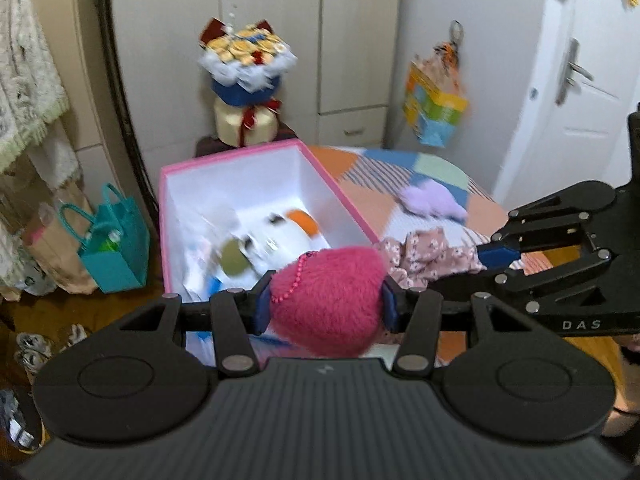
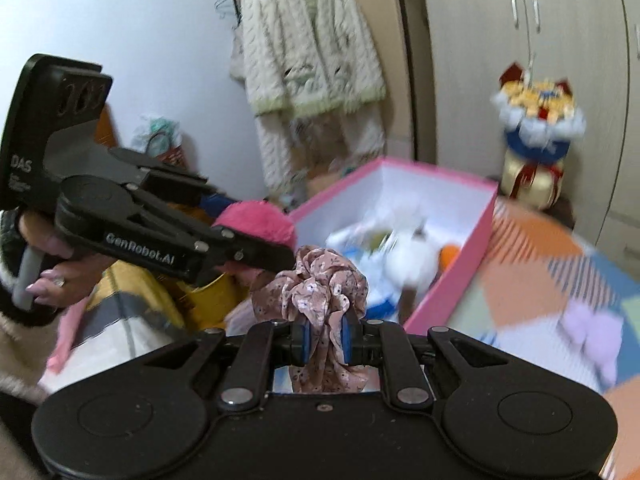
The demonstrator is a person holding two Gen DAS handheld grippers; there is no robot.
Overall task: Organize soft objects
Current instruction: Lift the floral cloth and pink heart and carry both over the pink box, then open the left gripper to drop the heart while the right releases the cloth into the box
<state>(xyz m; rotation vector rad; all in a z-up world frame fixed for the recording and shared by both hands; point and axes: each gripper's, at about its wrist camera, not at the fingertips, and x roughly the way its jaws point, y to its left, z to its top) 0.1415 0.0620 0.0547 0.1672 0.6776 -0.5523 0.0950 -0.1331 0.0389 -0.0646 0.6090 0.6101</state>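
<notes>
Just before the near end of the pink box (image 1: 224, 168), both grippers are in the air with something soft in each. The left gripper (image 1: 326, 300) holds a pink fluffy ball (image 1: 328, 300) with a small bead chain; its blue pads press on the two sides of the ball, so the gripper stands about half closed around it. The right gripper (image 2: 325, 340) is nearly closed and pinches a floral scrunchie (image 2: 316, 284), which stands up in a bunch above the pads.

The box is open, lies on the patchwork bed (image 1: 360, 196) and already has soft toys (image 1: 280, 236) inside — white, orange and green, but too blurred to name. From the left gripper the opening of the box is straight ahead and lower, and the long side of the box runs away from the gripper, towards the wardrobe. From the right gripper the box is ahead and a little to the right, with its pink side wall facing that gripper.

I judge that the left hand is nearer to the opening, so the ball can go in first — forward and down. A lilac soft thing (image 1: 434, 200) still lies on the bed to the right of the box.
</notes>
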